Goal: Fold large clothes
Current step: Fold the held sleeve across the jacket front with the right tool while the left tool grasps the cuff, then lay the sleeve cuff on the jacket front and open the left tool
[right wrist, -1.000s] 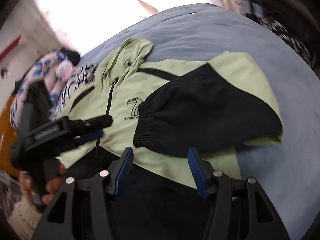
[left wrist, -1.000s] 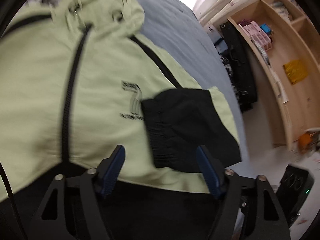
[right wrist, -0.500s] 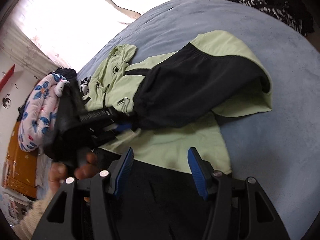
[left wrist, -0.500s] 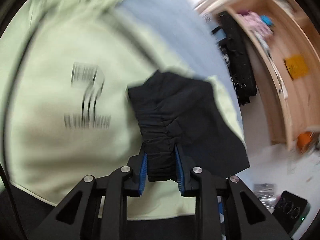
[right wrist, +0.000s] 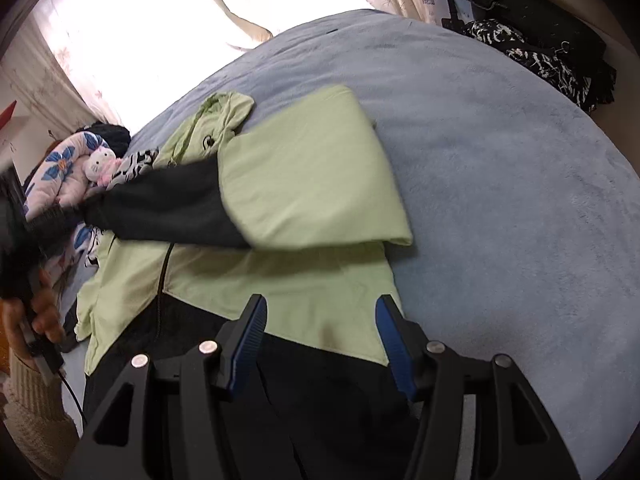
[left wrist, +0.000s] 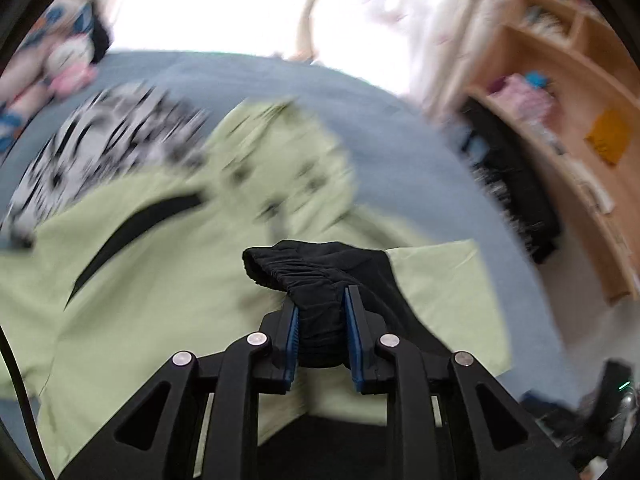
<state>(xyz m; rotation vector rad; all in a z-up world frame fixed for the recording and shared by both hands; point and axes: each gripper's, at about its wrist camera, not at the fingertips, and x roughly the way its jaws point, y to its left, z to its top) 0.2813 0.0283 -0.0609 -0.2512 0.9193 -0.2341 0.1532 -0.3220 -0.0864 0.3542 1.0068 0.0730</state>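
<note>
A light green zip jacket [right wrist: 280, 280] with a black hem lies face up on the bed, its hood [right wrist: 224, 116] toward the window. My left gripper [left wrist: 320, 300] is shut on the black elastic sleeve cuff [left wrist: 296, 268], which it holds lifted above the jacket's chest [left wrist: 140, 300]. In the right wrist view the sleeve [right wrist: 304, 176] stretches leftward across the body, and its black lower part [right wrist: 168, 208] ends at the blurred left gripper held by a hand [right wrist: 44, 312]. My right gripper [right wrist: 320, 312] hangs open over the jacket's lower edge, gripping nothing.
The blue bed cover [right wrist: 500, 160] spreads to the right of the jacket. A black-and-white patterned cloth [left wrist: 100, 152] and a flowered quilt with a plush toy [right wrist: 76, 164] lie beyond the hood. Wooden shelves [left wrist: 580, 140] and dark clothes [right wrist: 552, 60] stand past the bed's edge.
My left gripper closed on the sleeve cuff, then lifted it and drew the sleeve across the jacket toward the zip side. The right gripper has stayed open over the hem.
</note>
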